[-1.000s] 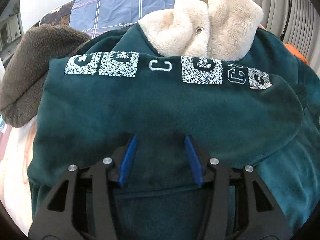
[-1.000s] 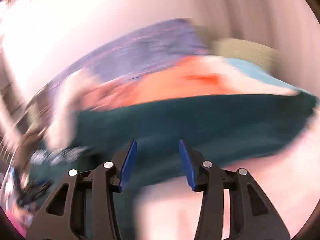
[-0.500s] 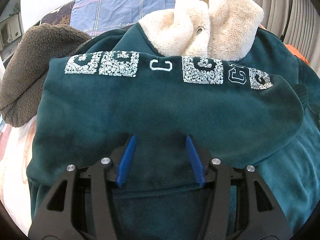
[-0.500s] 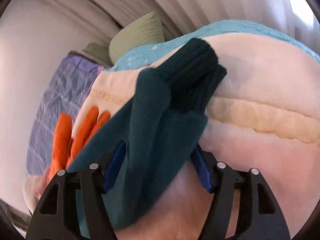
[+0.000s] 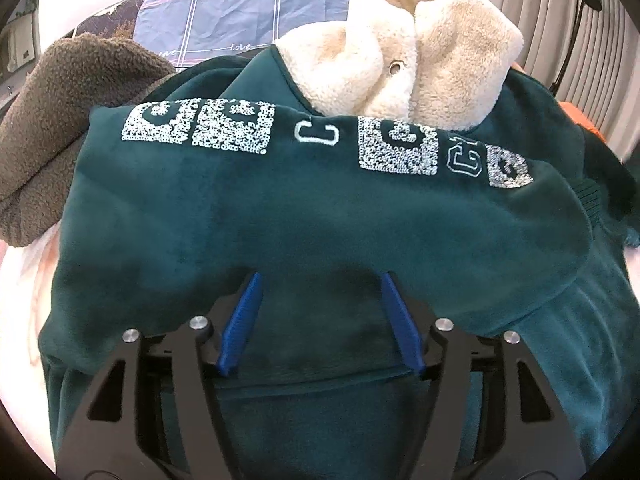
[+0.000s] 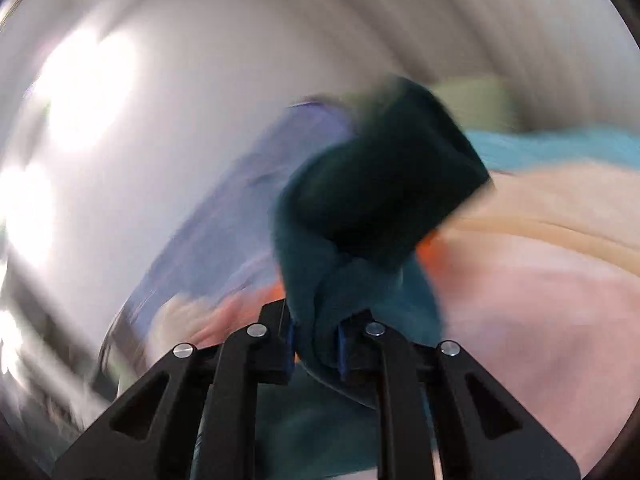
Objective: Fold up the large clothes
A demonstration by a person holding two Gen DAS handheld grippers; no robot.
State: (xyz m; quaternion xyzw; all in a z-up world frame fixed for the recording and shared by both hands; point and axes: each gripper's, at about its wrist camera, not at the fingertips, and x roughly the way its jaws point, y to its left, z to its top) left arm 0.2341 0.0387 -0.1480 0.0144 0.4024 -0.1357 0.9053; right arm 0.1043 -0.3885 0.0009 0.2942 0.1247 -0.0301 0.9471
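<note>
Dark green velour sweatshirt (image 5: 304, 216) with sequinned lettering (image 5: 276, 136), lying across a pale pink blanket (image 5: 24, 280), one sleeve folded over the chest. Left gripper (image 5: 318, 320) low over the front, jaws just opening, blue pads apart with cloth between them, unpinched. Right gripper (image 6: 314, 340), jaws just closing, clamps the ribbed cuff sleeve (image 6: 376, 208) in a motion-blurred view. Behind: cream fleece jacket (image 5: 404, 56), brown fleece (image 5: 60, 120), plaid sheet (image 5: 240, 16).
</note>
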